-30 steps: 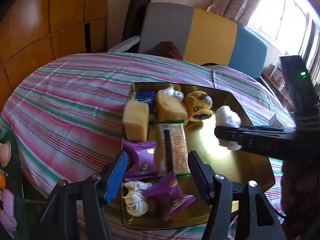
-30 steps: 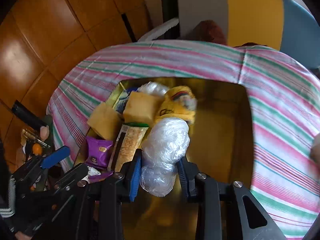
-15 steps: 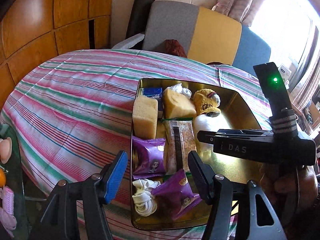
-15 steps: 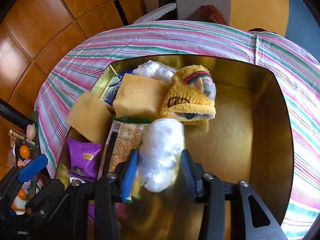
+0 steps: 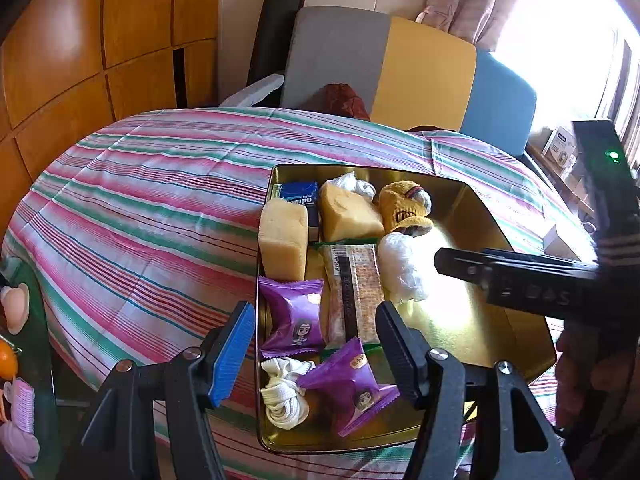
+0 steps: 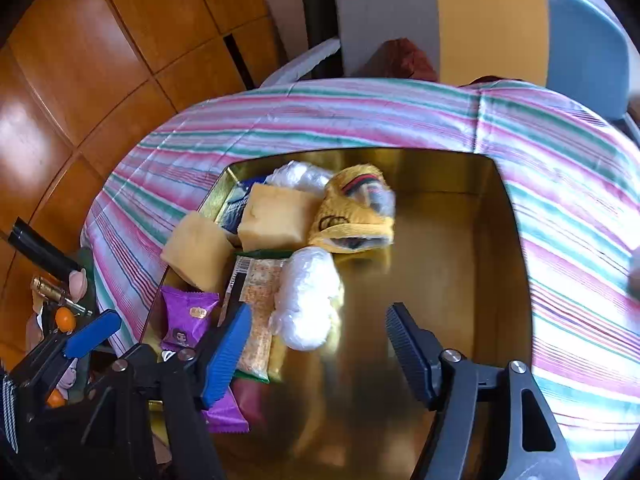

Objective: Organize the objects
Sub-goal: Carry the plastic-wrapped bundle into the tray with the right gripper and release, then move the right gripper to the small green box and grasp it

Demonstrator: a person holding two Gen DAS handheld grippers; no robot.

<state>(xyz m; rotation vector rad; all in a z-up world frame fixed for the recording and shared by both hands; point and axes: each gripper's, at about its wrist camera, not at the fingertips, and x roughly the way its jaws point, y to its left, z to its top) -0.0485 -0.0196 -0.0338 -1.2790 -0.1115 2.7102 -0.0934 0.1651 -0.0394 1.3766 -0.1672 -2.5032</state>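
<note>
A gold tray (image 5: 460,216) (image 6: 440,260) sits on the striped tablecloth. Its left half holds two yellow sponges (image 5: 284,236), a blue tissue pack (image 5: 300,198), a yellow sock (image 5: 404,208) (image 6: 354,216), a cracker pack (image 5: 352,292) (image 6: 260,300), purple snack packs (image 5: 294,312) and a white cloth roll (image 5: 284,392). A white plastic bundle (image 5: 400,266) (image 6: 308,300) lies beside the cracker pack. My right gripper (image 6: 318,350) hangs just behind the bundle, jaws opening, pads clear of it. My left gripper (image 5: 316,352) stands open over the tray's near end, empty.
The tray's right half is bare metal. Grey, yellow and blue chair backs (image 5: 424,76) stand beyond the table, and wooden panels (image 5: 100,48) line the left wall. Small toys (image 5: 14,308) lie on a dark surface at the lower left.
My right gripper lowered the white plastic bundle into the tray, opened and drew back from it. The bundle now rests beside the cracker pack. My left gripper keeps the same opening.
</note>
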